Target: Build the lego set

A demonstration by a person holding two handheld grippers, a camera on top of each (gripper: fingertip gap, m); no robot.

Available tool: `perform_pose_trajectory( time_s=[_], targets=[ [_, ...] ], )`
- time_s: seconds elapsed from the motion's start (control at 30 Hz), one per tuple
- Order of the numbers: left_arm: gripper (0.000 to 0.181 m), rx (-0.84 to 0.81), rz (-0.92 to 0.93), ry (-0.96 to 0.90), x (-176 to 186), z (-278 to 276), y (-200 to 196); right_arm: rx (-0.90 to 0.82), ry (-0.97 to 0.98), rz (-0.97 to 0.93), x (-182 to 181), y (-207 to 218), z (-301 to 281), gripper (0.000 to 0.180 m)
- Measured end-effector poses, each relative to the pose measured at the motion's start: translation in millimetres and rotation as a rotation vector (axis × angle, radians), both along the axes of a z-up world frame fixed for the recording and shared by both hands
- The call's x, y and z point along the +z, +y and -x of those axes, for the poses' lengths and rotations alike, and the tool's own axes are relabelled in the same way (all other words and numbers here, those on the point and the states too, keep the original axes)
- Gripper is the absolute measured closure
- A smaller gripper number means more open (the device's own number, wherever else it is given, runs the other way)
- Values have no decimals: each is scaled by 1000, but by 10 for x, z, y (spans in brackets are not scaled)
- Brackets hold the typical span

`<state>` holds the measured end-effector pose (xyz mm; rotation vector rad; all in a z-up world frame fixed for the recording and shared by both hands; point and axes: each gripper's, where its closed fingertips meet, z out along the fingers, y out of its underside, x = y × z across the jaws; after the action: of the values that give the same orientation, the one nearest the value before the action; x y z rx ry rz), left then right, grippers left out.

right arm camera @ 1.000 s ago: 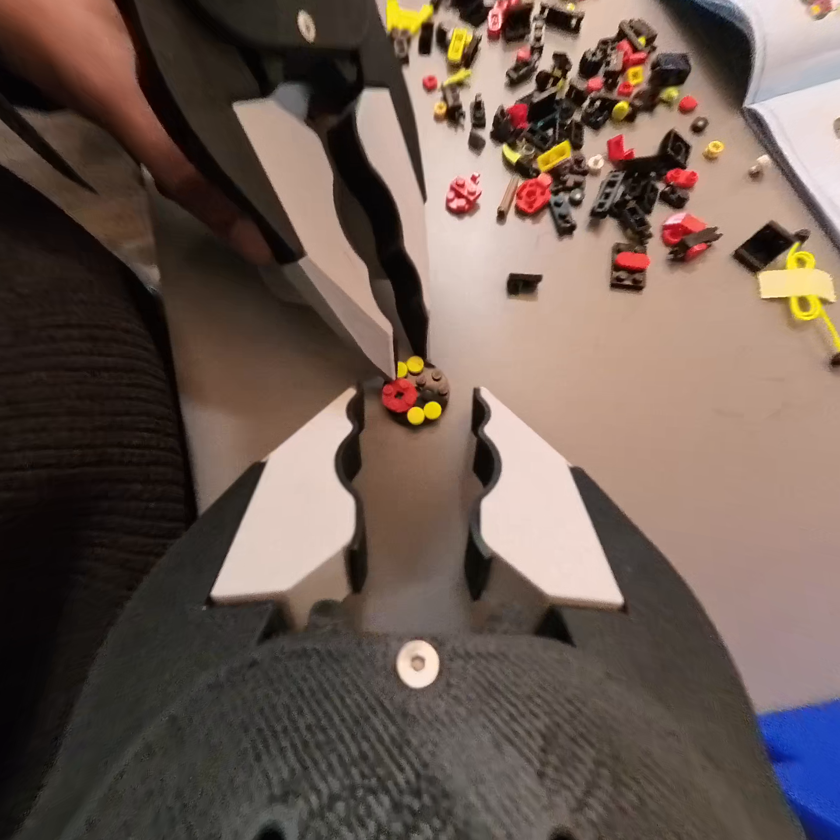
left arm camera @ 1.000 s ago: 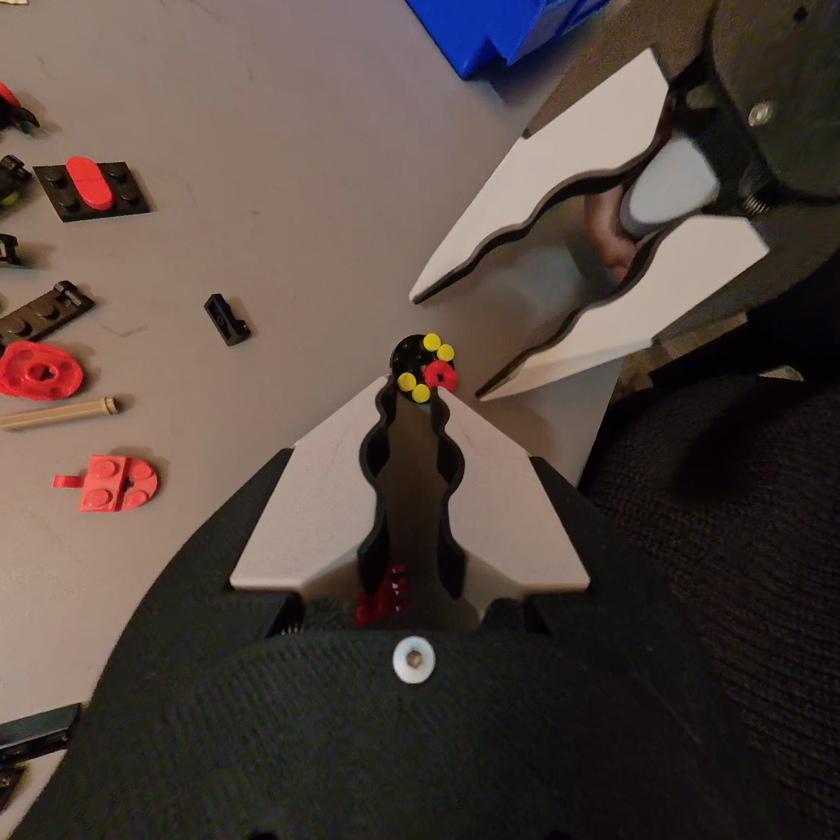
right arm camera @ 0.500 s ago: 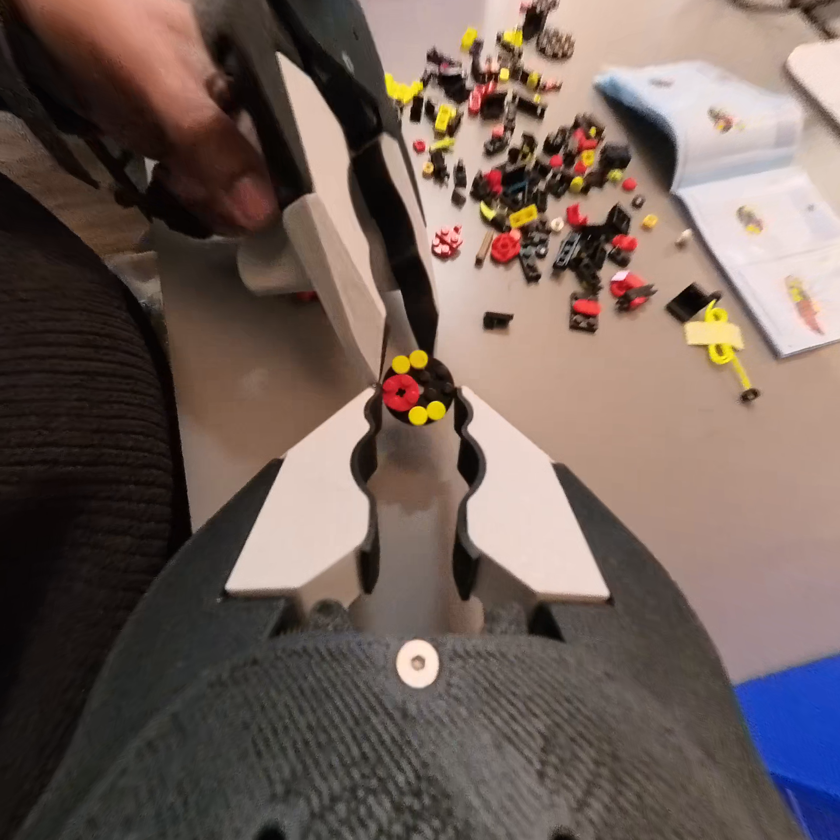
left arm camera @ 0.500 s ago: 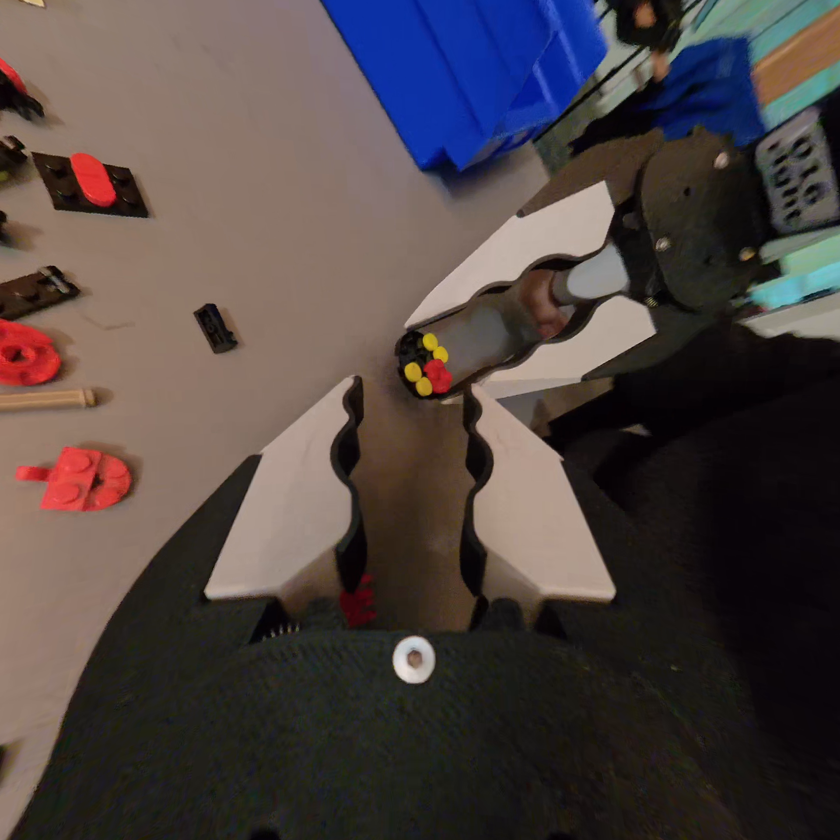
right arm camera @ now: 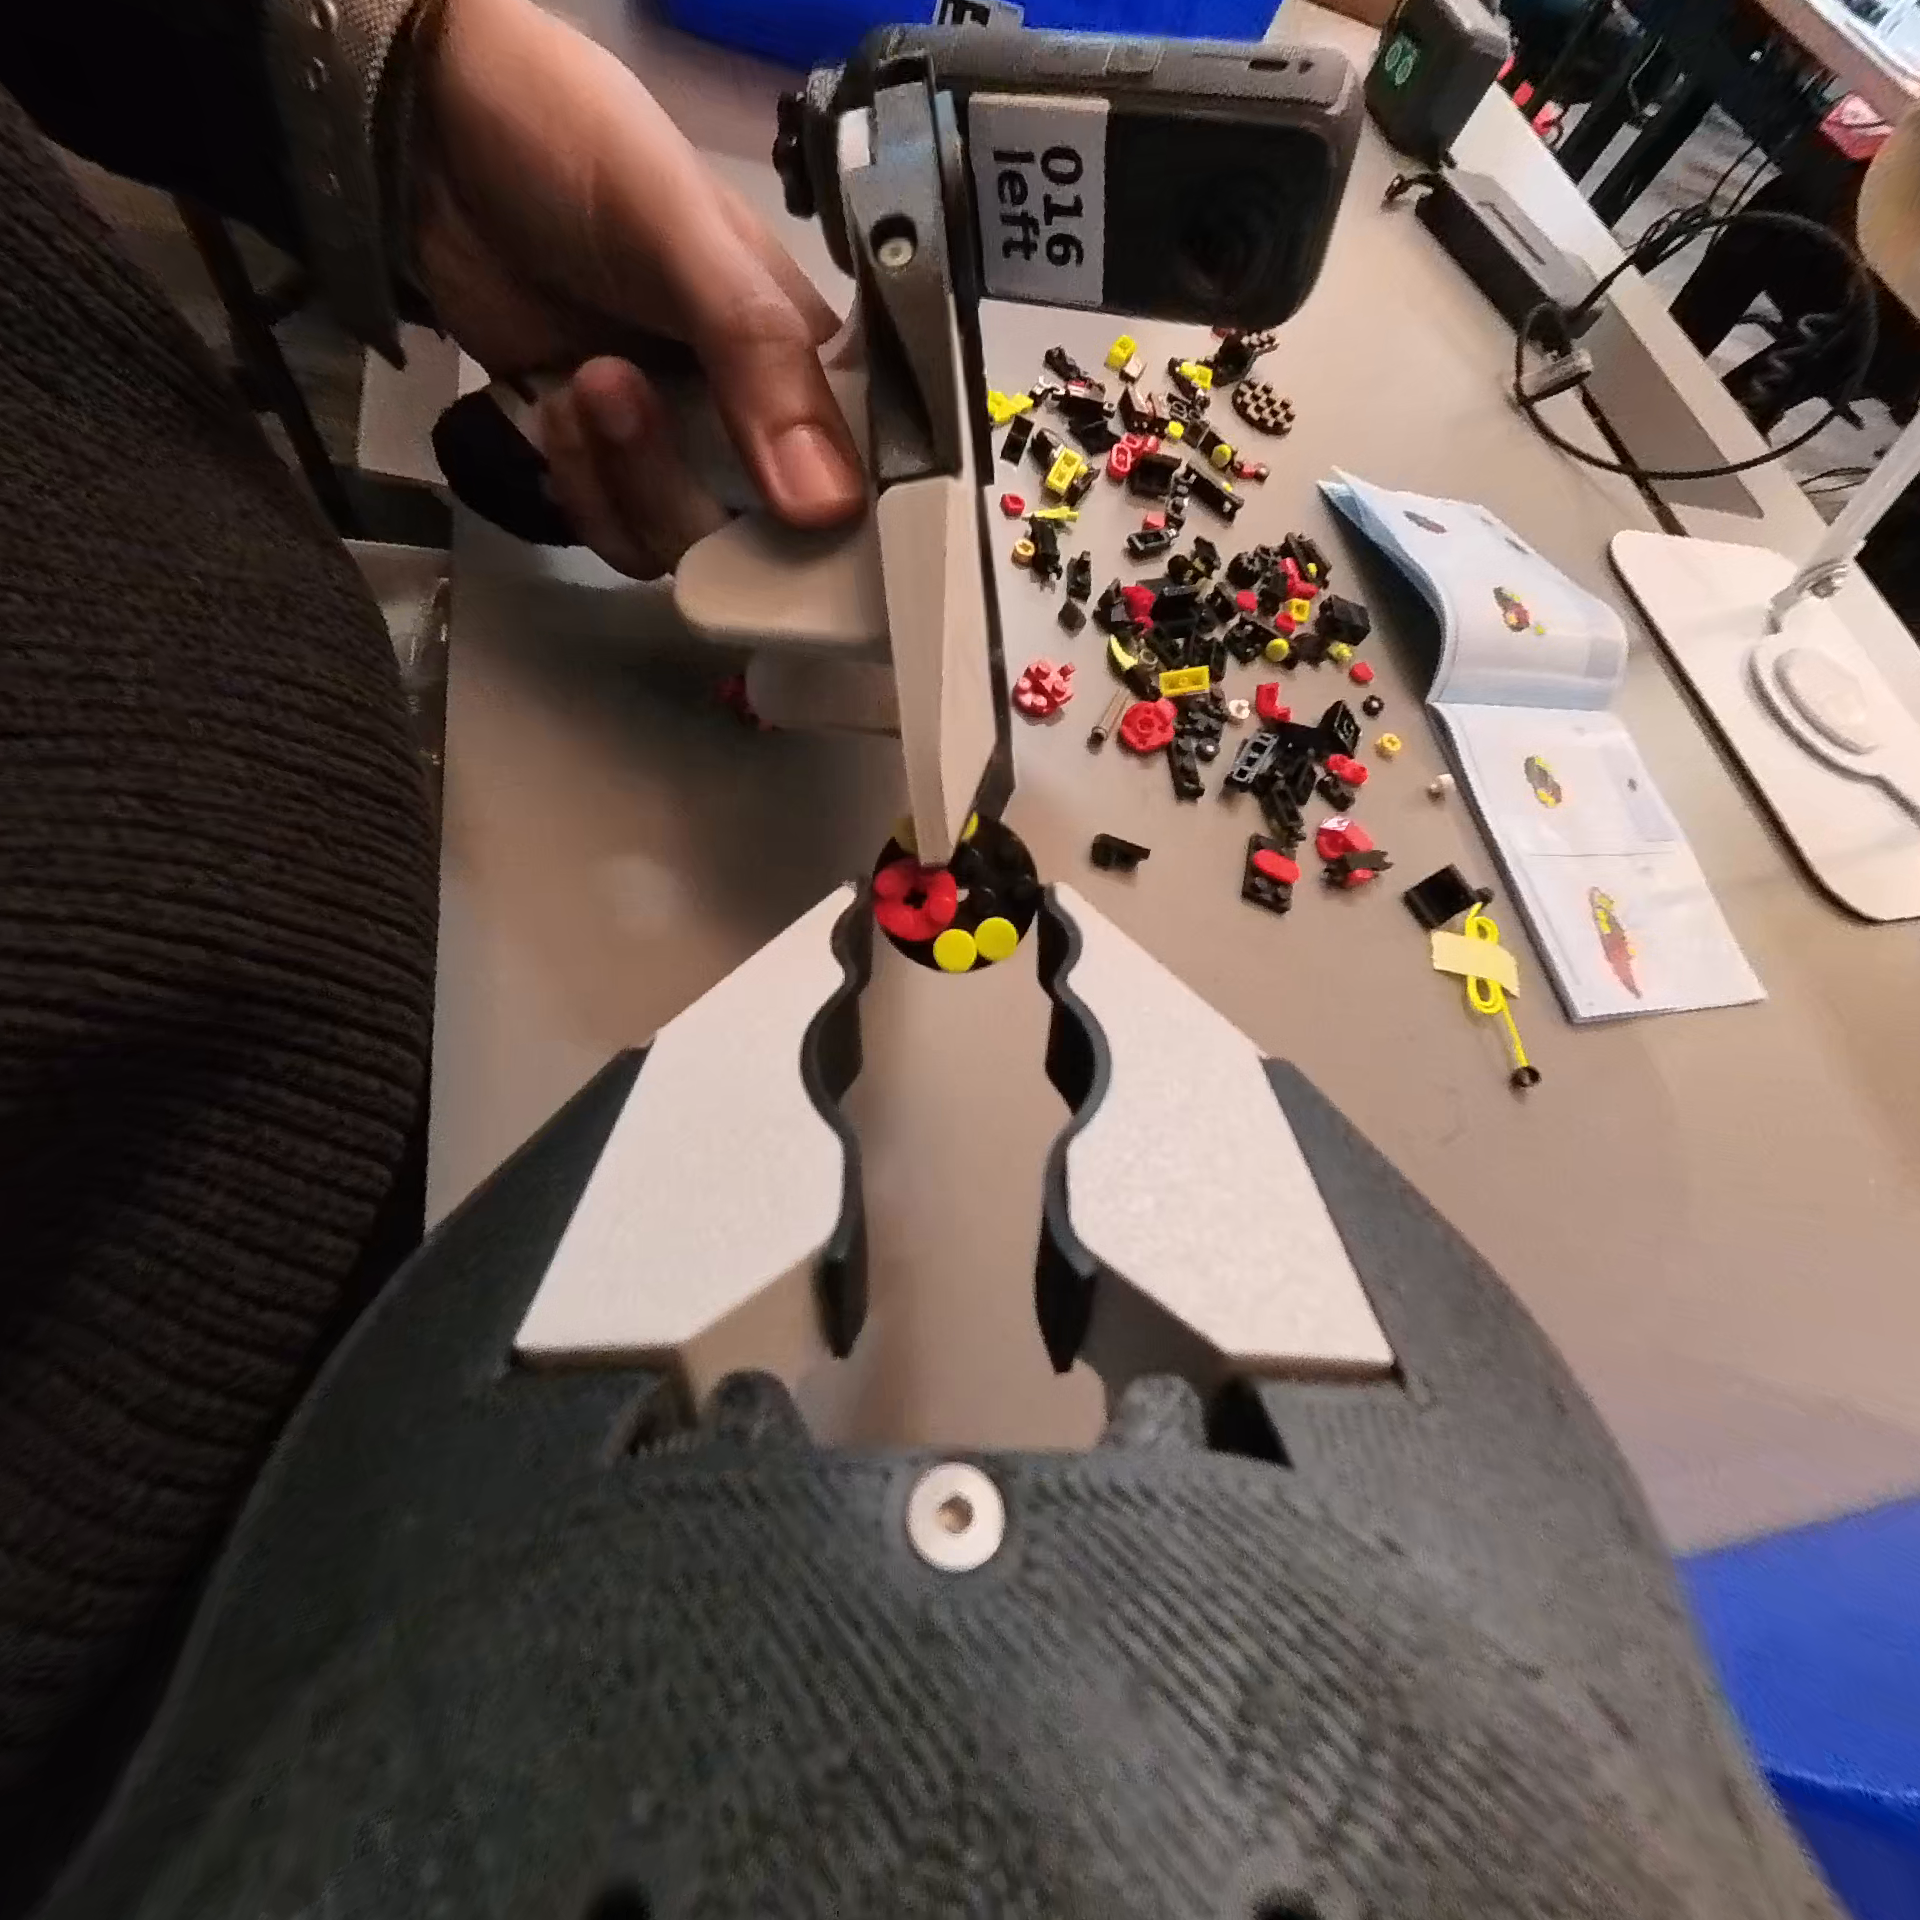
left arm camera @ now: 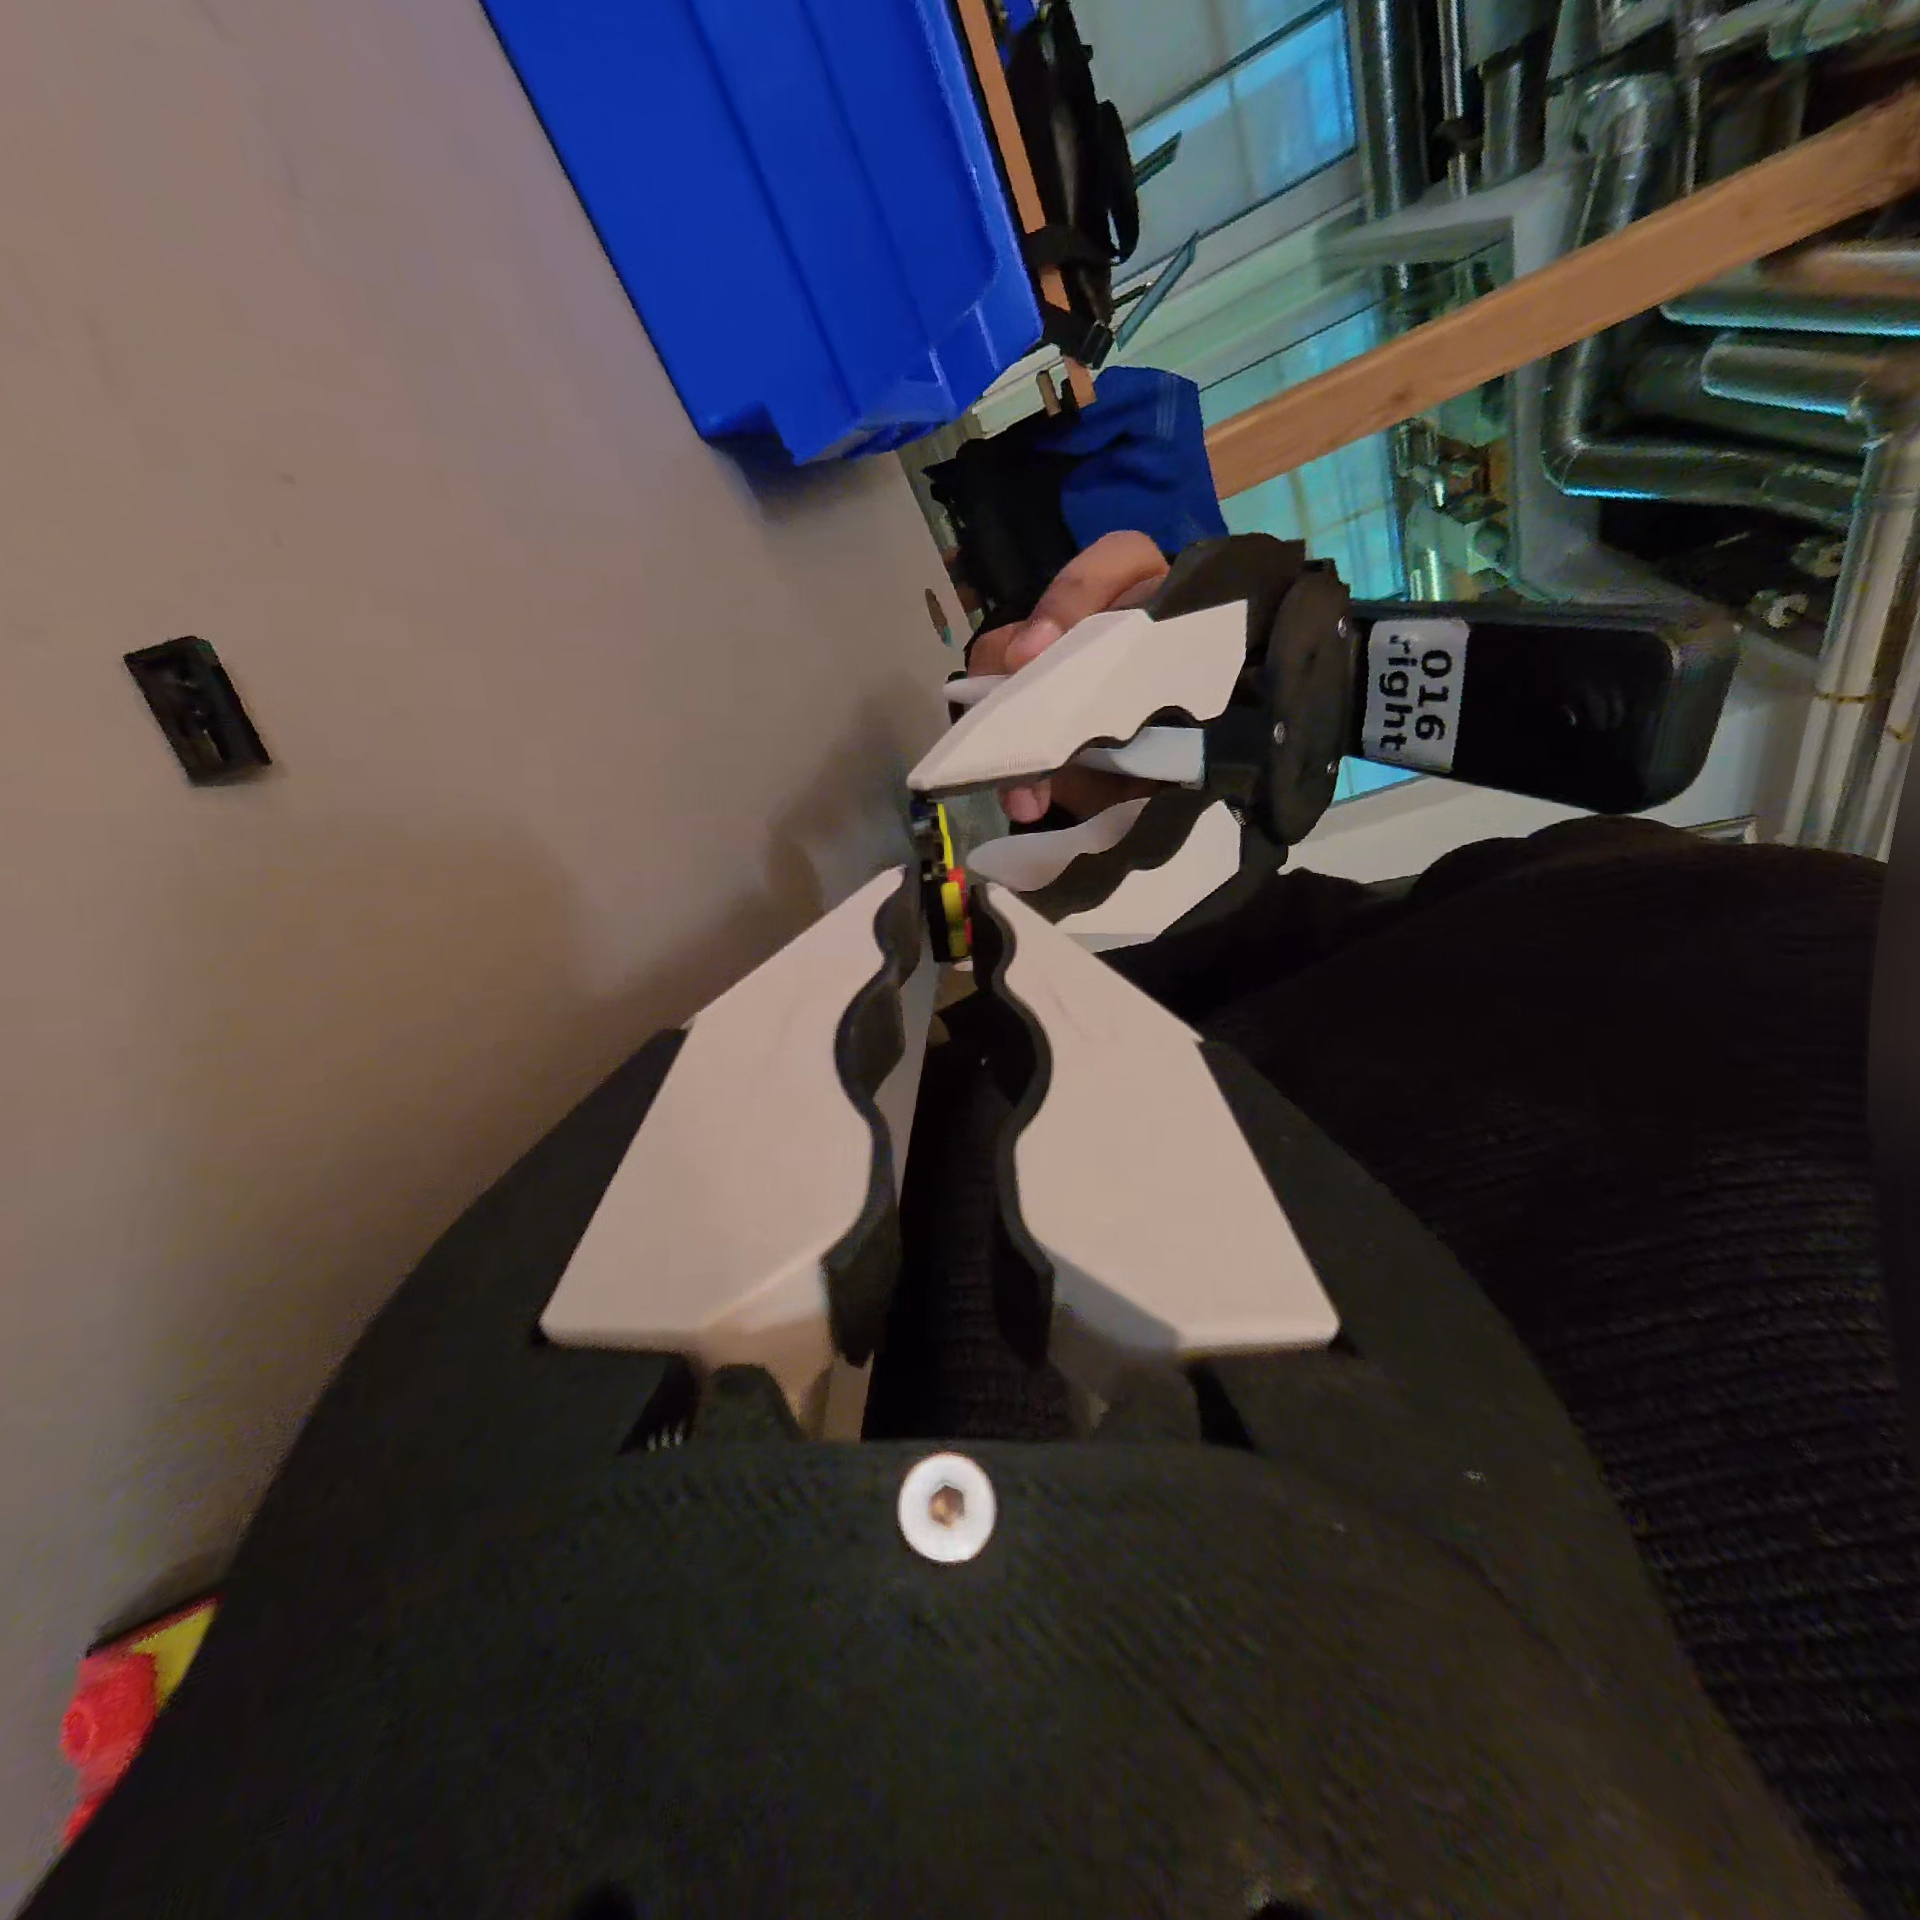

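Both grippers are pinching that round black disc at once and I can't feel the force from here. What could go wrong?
1. The left gripper clamps the round disc edge-on at its very fingertips; a small twist could pop it out.
2. The right gripper holds only its rim, so opposing pulls may knock off the red piece or the yellow studs.
3. The disc is held above the table close to its near edge, so a drop could land off the table.
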<state>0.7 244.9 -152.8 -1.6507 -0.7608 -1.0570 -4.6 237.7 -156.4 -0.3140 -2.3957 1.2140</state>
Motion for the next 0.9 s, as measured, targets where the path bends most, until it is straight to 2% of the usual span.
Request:
perform_pose_trajectory(
  time_s=[0.07,0.13,0.3,0.37,0.43,0.47,0.5,0.63,0.67,0.83,0.9],
  targets=[
    [175,2,-8,-10,8,5,-4,-8,-4,19,12,0,10,149],
    [176,12,-46,-29,69,25,-8,-35,-23,79,75,10,51,137],
    [177,70,-184,-7,320,136,-50,-87,-257,430,382,92,117,114],
    [177,86,-243,28,438,156,-71,-21,-423,624,555,91,28,130],
    [177,89,-294,74,542,148,-87,47,-526,793,733,118,-30,158],
    [177,88,-315,96,586,137,-93,78,-550,839,784,137,-56,173],
    [177,86,-332,117,622,126,-97,90,-562,859,802,150,-62,177],
    [177,70,-368,176,695,71,-90,-6,-540,821,707,160,45,141],
    [177,64,-372,185,704,55,-85,-25,-530,812,691,159,63,139],
    [177,32,-361,241,690,-24,-46,15,-557,822,708,108,-1,155],
    [177,23,-364,256,699,-51,-36,40,-564,829,723,98,-33,168]
  ],
)
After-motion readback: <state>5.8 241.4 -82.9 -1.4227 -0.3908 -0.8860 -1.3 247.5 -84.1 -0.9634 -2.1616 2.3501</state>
